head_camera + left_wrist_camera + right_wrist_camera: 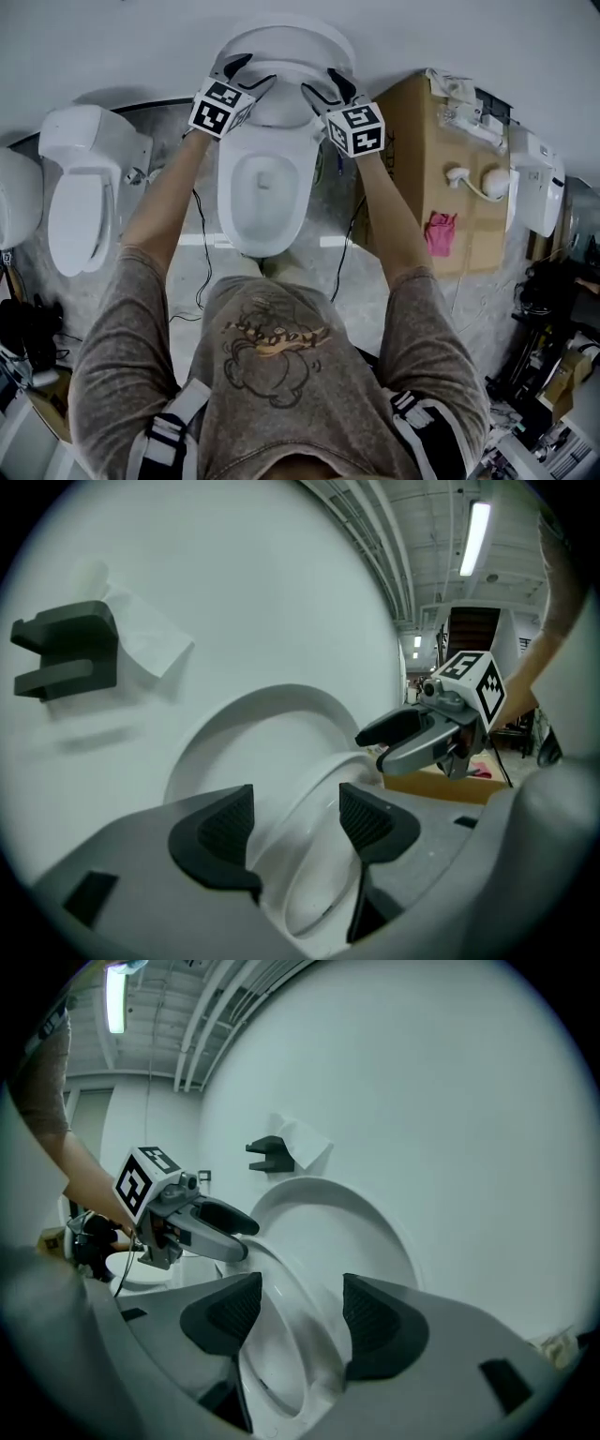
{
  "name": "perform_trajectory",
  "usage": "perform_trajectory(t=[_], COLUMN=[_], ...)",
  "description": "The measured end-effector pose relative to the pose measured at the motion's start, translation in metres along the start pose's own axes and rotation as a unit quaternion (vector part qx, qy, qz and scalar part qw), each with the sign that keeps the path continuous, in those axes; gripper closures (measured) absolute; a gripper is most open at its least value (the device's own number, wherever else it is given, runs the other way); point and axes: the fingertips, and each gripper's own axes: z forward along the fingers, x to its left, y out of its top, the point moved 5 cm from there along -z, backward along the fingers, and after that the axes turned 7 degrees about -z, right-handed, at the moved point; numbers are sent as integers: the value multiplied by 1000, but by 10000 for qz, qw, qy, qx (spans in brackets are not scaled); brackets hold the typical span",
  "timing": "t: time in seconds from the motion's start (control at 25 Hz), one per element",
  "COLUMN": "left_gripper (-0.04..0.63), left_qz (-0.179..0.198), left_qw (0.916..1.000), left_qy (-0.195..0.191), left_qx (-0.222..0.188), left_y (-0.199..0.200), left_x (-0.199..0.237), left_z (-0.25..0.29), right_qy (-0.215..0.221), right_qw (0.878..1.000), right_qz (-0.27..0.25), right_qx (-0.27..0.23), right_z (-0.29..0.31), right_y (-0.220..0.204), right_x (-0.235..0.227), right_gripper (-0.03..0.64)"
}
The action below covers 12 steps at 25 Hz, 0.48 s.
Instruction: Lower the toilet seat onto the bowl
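Observation:
The white toilet bowl point(246, 202) stands in front of me with its lid point(281, 39) up against the wall. The seat point(279, 101) is raised, tilted a little forward off the lid. My left gripper point(246, 70) is at the seat's left rim and my right gripper point(323, 86) at its right rim. In the left gripper view the left gripper point(295, 822) is open, with the seat ring point(309, 864) running between its jaws, pads apart from it. The right gripper point(300, 1312) is open too, astride the seat ring point(277, 1344).
A second toilet point(80, 187) stands at the left, a cardboard box point(412, 141) with a pink cloth point(439, 232) close at the right. A black bracket point(66, 658) is fixed to the wall above. Cables trail on the floor beside the bowl.

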Motion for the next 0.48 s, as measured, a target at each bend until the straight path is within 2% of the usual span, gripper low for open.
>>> perform_trajectory(t=[0.24,0.48], left_gripper=[316,316], left_qz=[-26,-354], left_qw=[9998,9992], left_qy=[-104,-125], left_qx=[185,138], left_y=[-5,-7], left_x=[6,1], left_z=[9,3], right_qy=[184,390], right_qw=[9996,9988], right_qz=[-69,212], right_qx=[219,224], right_z=[14,8], right_y=[-12,-17], right_x=[-10,-3], right_gripper=[348,350])
